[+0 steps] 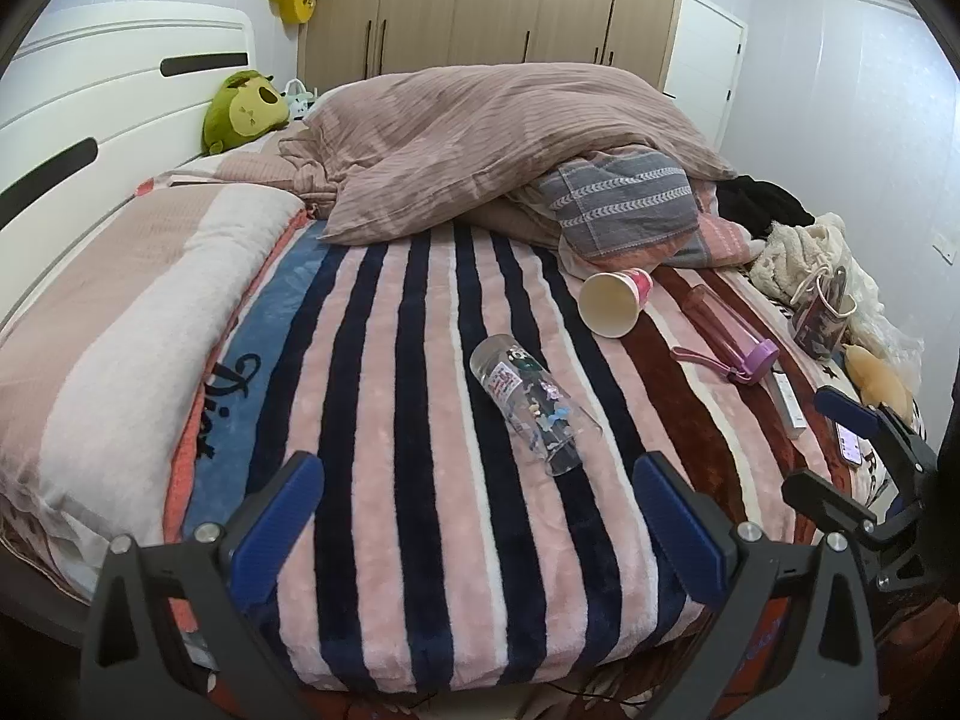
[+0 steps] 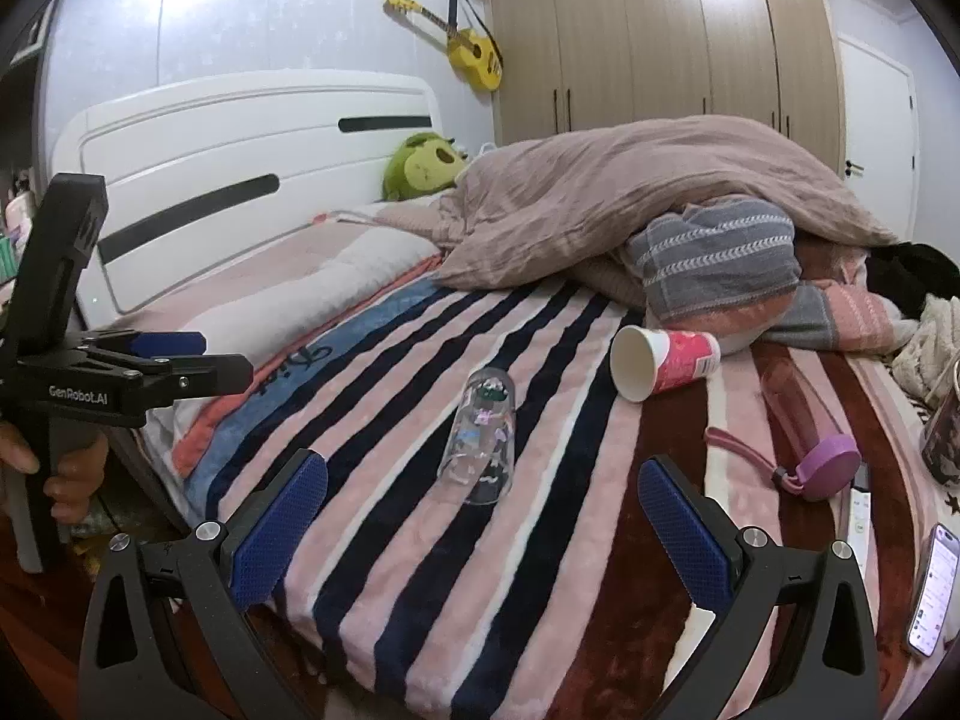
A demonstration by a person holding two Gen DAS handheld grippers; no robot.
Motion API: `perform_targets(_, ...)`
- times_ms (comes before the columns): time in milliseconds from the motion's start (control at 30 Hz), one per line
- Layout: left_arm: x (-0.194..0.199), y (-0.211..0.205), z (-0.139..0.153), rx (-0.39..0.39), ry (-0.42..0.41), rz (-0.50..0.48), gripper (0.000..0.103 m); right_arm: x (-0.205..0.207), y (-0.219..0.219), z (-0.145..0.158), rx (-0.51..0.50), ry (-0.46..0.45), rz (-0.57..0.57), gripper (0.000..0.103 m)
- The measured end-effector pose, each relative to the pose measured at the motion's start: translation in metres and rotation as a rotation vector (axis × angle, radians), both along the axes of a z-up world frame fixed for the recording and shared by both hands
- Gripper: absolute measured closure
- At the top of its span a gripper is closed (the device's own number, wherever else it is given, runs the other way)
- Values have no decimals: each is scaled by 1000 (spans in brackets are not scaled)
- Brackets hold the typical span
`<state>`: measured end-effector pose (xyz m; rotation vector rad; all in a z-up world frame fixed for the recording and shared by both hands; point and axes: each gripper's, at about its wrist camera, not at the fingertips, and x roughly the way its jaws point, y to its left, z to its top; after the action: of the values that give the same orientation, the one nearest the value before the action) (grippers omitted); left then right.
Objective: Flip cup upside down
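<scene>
Both grippers hang over the near edge of the bed, jaws spread wide, nothing between the pads. Left gripper (image 1: 480,516) and right gripper (image 2: 483,516) each face the striped pink, navy and white plush blanket (image 1: 384,396).

Two candidate cups ahead. The clear plastic tumbler printed with cartoon stickers (image 2: 480,438) lies on its side just ahead of the right gripper, roughly centred between its fingers, open mouth toward the gripper. From the left gripper it (image 1: 534,408) lies ahead and slightly right, tilted diagonally. The white paper cup with a pink patterned outside (image 2: 660,363) lies on its side farther ahead and to the right, mouth facing the grippers, base touching or nearly touching the heaped bedding behind it.

Risks, judged:
- Ambiguity: the task names one cup; two are present. Nearest is the tumbler.
- Tumbler is round, smooth and lying on soft pile. A one-sided touch could roll it away across the blanket.
- Clear wall gives poor edge cues; jaws may close off-centre and squirt it out.
- Paper cup is thin: a firm pinch would likely crush the rim.
- Soft blanket is uneven; a cup set mouth-down may tip rather than stand.
- Purple-lidded pink translucent bottle with a wrist strap (image 2: 810,438) lies to the right of the right gripper, and a phone with its screen lit (image 2: 933,591) near the right finger; a wide swing could knock either.
- Grippers are side by side; crossing paths risks collision.
</scene>
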<state>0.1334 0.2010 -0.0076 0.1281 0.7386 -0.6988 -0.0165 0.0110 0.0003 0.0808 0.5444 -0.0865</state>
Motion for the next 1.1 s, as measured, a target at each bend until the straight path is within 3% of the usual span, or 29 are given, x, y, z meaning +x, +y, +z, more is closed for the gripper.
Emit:
perform_targets(133,6,-2,-2,-3,4,-16,0,5,-1,0,-35,12,-12,0)
perform_targets(400,20,-5,-3,-44,5,-64,1,17,-18,-8,32,57,3,0)
perform_targets(767,30,-10,-6,-41,-6,-62,1,40,-30,-26,93,135,22,0)
perform_targets(1100,48,-3,-17,-24,-2,-11,1,139,-46,-87,289,275,86,3)
